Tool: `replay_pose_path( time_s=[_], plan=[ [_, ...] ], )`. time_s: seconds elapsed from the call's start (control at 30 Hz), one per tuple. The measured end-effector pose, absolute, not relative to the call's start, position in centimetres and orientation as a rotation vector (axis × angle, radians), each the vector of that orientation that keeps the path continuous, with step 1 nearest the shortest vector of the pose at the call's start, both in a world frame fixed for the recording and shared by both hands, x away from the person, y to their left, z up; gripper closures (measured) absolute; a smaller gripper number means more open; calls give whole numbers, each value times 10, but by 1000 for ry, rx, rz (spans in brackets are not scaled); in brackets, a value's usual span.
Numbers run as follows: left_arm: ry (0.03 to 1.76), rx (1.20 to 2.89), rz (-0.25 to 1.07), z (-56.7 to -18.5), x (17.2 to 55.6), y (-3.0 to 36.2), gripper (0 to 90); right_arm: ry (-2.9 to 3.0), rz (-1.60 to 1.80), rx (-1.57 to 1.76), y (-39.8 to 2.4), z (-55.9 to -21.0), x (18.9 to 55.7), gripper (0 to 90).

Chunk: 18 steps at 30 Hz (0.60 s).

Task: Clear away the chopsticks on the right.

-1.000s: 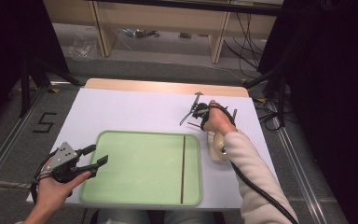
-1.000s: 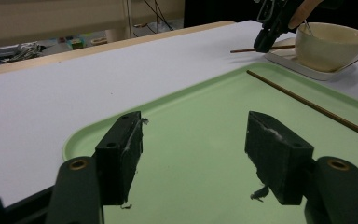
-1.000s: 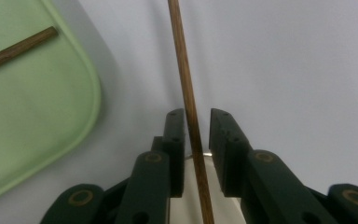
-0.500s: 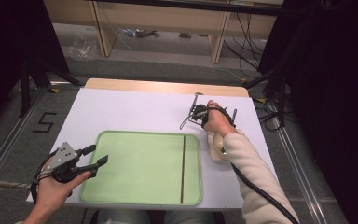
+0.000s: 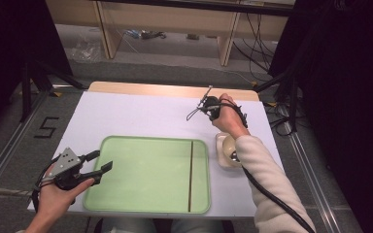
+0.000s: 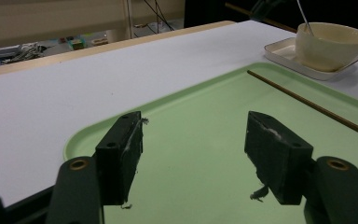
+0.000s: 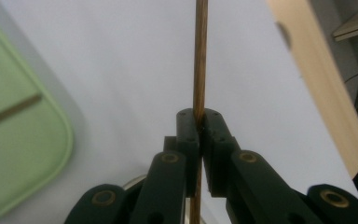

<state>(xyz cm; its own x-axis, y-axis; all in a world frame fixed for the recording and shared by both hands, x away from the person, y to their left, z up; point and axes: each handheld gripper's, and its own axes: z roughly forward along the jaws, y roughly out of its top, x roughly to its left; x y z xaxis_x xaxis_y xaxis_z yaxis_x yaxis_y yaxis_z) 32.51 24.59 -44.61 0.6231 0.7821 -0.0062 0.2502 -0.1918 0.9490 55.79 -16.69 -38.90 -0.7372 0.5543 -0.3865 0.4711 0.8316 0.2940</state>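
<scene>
On the left, our left gripper point(image 5: 99, 164) hovers as before, jaws wide and empty, over the green tray's point(image 5: 141, 194) near-left corner. One chopstick point(image 5: 191, 174) lies in the tray. On the right, our right gripper point(image 5: 205, 103), jaws just closed, has lifted a second chopstick point(image 7: 200, 60) off the white surface point(image 5: 136, 116); its lower end is hidden. Our sleeve half covers the bowl point(image 5: 229, 148).

- The high view is evenly lit from overhead: the white table point(image 5: 141, 116) is bright, while the room at 3 and 9 o'clock falls to near black.
- Soft, short shadows lie under the green tray point(image 5: 148, 174) rim.
- In the right gripper view the chopstick point(image 7: 199, 56) and background are blurred; the wooden edge at 2 o'clock smears.
- In the left gripper view the bowl point(image 6: 332, 44) at 1 o'clock is slightly soft.
</scene>
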Motion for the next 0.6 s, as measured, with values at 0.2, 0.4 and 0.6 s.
replay_pose_path(
  time_s=[0.2, 0.4, 0.6],
  plan=[
    [845, 1737, 601, -446, 325, 246, 368, 2430, 483, 898, -169, -360, 556, 873],
    [868, 1749, 595, -446, 324, 246, 368, 2381, 622, 965, -168, -346, 553, 873],
    [837, 1740, 600, -446, 326, 246, 368, 2312, 748, 1070, -165, -339, 549, 873]
  ],
)
